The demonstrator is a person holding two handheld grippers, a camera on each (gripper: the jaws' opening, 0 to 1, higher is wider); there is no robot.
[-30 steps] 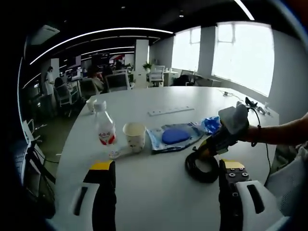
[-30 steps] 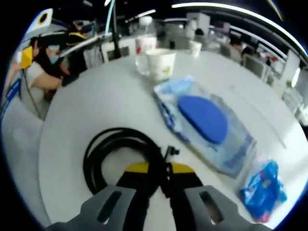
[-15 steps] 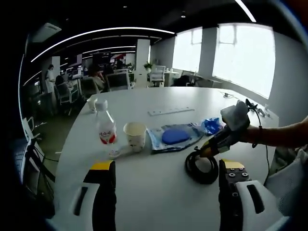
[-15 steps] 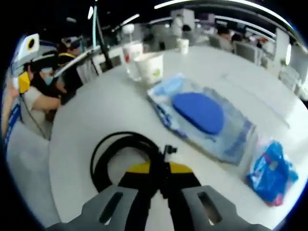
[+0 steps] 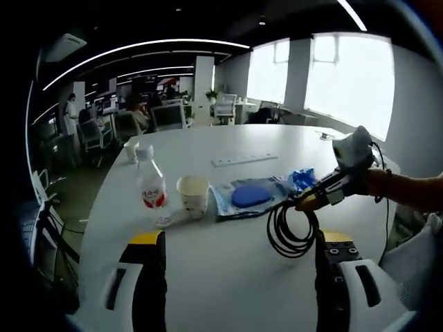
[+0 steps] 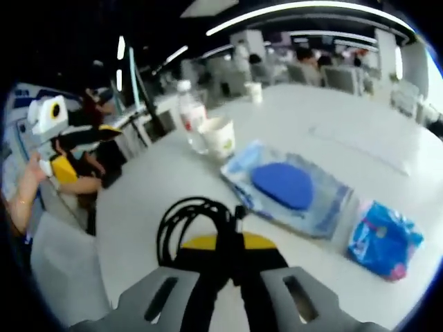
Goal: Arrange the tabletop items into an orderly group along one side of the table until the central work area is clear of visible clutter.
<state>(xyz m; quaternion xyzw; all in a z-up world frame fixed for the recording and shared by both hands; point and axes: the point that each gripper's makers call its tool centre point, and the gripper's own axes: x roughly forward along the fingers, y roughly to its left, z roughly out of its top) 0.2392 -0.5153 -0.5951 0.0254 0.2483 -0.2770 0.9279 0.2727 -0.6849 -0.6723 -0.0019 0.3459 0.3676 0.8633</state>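
In the left gripper view the left gripper [image 5: 235,242] hangs with jaws apart above the white table [image 5: 228,277] while the right gripper [image 5: 309,200] lifts a coiled black cable [image 5: 291,228], and in the right gripper view that gripper [image 6: 228,242] is clamped on the cable [image 6: 190,221] beside the clear pouch with a blue pad [image 6: 287,190].

Right claw [image 6: 228,242] clamped (left [image 5: 235,238] agape)
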